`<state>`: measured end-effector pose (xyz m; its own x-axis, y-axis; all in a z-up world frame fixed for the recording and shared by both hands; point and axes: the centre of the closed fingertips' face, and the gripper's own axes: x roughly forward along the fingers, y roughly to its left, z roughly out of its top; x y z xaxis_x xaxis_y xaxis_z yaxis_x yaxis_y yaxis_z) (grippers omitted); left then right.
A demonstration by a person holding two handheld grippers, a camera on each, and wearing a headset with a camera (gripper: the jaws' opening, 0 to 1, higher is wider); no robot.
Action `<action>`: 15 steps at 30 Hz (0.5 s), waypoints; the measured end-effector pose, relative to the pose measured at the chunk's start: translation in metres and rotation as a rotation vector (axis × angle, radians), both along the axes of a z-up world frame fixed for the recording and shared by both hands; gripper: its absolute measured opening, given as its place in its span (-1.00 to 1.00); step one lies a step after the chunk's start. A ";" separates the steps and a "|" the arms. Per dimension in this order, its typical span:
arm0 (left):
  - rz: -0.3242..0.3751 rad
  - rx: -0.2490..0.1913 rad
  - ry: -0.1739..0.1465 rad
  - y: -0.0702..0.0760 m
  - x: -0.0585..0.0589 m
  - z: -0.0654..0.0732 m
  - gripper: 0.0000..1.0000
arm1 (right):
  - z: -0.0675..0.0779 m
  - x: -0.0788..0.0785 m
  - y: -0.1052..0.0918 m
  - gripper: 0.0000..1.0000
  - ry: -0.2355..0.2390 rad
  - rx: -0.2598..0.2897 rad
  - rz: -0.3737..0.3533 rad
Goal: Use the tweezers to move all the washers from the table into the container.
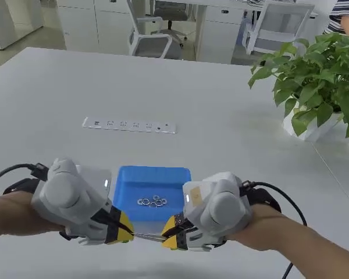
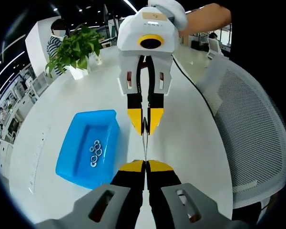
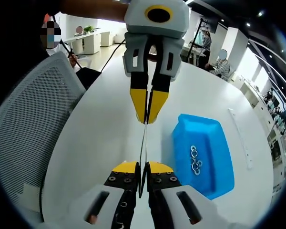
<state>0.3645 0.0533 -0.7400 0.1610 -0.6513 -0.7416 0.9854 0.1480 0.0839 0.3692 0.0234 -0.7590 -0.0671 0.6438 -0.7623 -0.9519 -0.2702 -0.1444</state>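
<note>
The blue container (image 1: 154,172) sits near the table's front edge with several metal washers (image 1: 153,201) lying inside it. Just in front of it, my left gripper (image 1: 123,230) and right gripper (image 1: 173,233) face each other tip to tip. Thin metal tweezers (image 1: 146,236) span the short gap, and both grippers are shut on them. In the left gripper view the tweezers (image 2: 144,145) run from my left gripper (image 2: 145,164) to the right gripper (image 2: 145,128), with the container (image 2: 69,157) to the left. In the right gripper view the tweezers (image 3: 144,143) and container (image 3: 200,120) appear too.
A white power strip (image 1: 129,125) lies mid-table beyond the container. A potted plant (image 1: 320,81) stands at the right edge. Office chairs (image 1: 154,35) stand past the far edge, and a mesh chair (image 2: 248,119) is close behind the front edge.
</note>
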 end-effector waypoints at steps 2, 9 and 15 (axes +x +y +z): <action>-0.001 0.009 0.006 0.001 0.000 -0.005 -0.92 | -0.005 0.000 0.000 -0.85 0.006 -0.005 -0.003; 0.013 0.032 0.024 0.003 0.000 -0.023 -0.92 | -0.019 0.000 0.001 -0.84 0.033 -0.014 -0.021; 0.012 0.056 0.033 0.003 0.001 -0.036 -0.91 | -0.031 0.000 0.002 -0.83 0.040 -0.040 -0.022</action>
<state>0.3651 0.0568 -0.7755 0.1432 -0.6071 -0.7816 0.9860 0.1554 0.0599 0.3693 0.0255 -0.7897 -0.0846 0.6144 -0.7845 -0.9625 -0.2541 -0.0952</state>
